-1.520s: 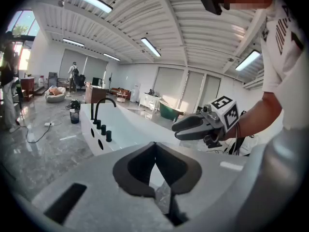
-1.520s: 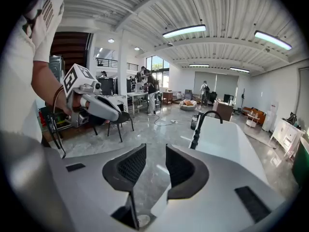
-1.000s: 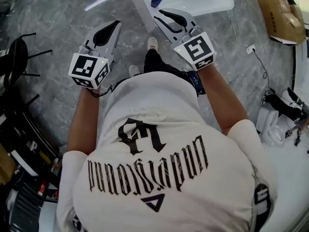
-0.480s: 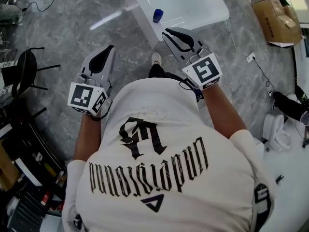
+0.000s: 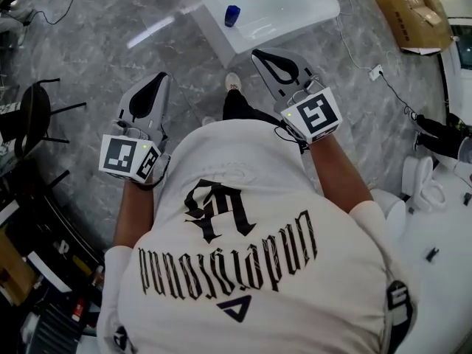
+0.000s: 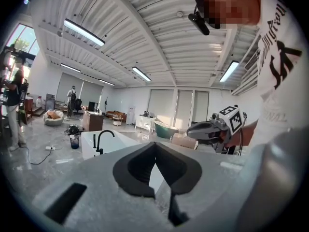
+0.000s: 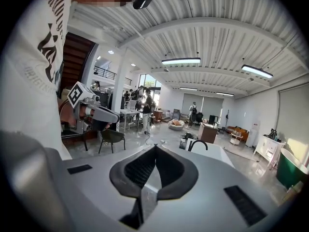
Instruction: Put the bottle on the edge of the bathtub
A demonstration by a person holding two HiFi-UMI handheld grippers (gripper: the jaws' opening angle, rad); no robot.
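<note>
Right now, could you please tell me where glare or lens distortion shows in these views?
Head view: bright glare on the white bathtub, a light streak on the glossy floor. Left gripper view and right gripper view: fisheye curves the ceiling, with dark corners.

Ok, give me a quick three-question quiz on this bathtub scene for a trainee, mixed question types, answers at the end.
1. True or false: the blue bottle stands on the rim of the bathtub.
2. What does the right gripper hold? A, the bottle. B, nothing. C, a cloth.
3. In the head view, which is nearer the bathtub, the right gripper or the left gripper?
Key: 1, true. 2, B: its jaws have just closed, with nothing between them. 3, the right gripper.
</note>
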